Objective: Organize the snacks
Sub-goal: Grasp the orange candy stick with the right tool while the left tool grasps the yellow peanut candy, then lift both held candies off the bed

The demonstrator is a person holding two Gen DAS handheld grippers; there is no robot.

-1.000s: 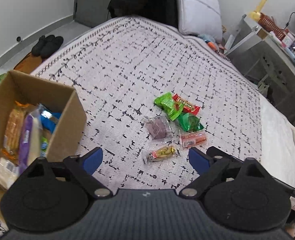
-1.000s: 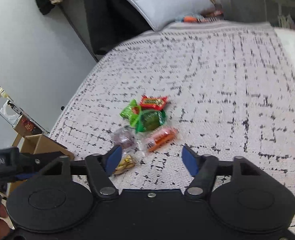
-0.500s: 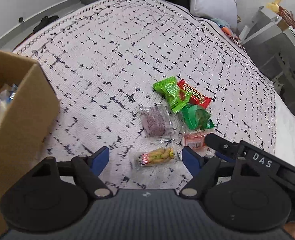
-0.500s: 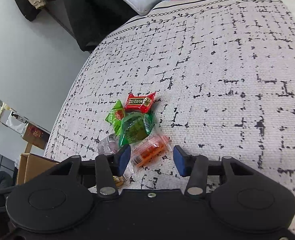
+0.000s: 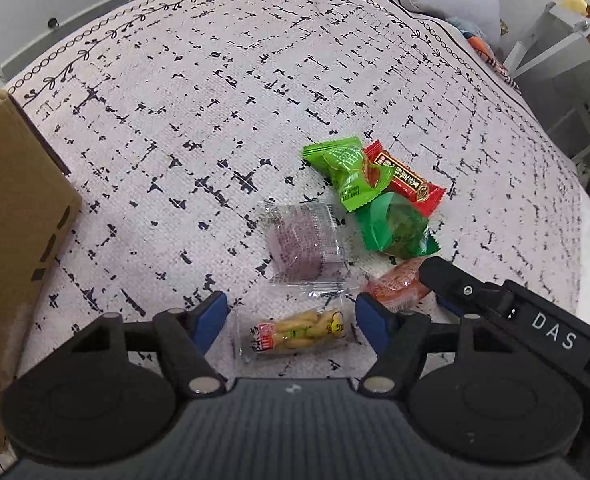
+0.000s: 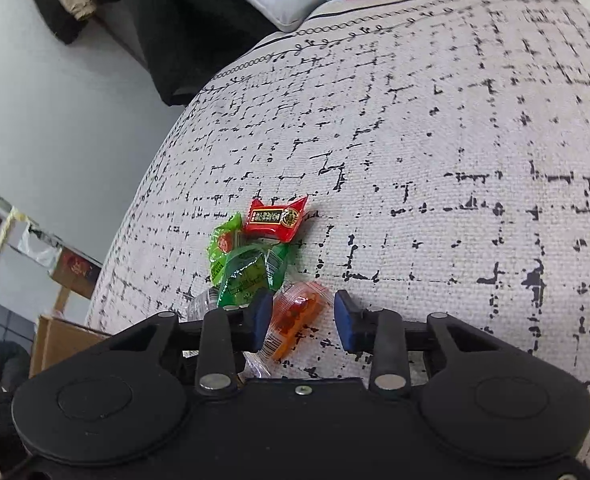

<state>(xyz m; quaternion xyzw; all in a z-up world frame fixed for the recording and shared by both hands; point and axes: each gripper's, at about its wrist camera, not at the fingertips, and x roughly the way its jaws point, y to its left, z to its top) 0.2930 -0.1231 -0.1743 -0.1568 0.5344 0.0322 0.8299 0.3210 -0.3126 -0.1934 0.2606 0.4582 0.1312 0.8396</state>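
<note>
Pick-up step, both claws released. Left claw (image 5: 291, 316) straddles yellow snack pkt (image 5: 295, 334) on bed; right claw (image 6: 303, 318) brackets orange pkt (image 6: 295, 314). Next: clench, carry to box (image 5: 11, 216) at far left.

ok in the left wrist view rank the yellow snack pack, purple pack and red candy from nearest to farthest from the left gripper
1. yellow snack pack, between the left gripper fingers
2. purple pack, just ahead
3. red candy, farthest, ahead to the right
</note>
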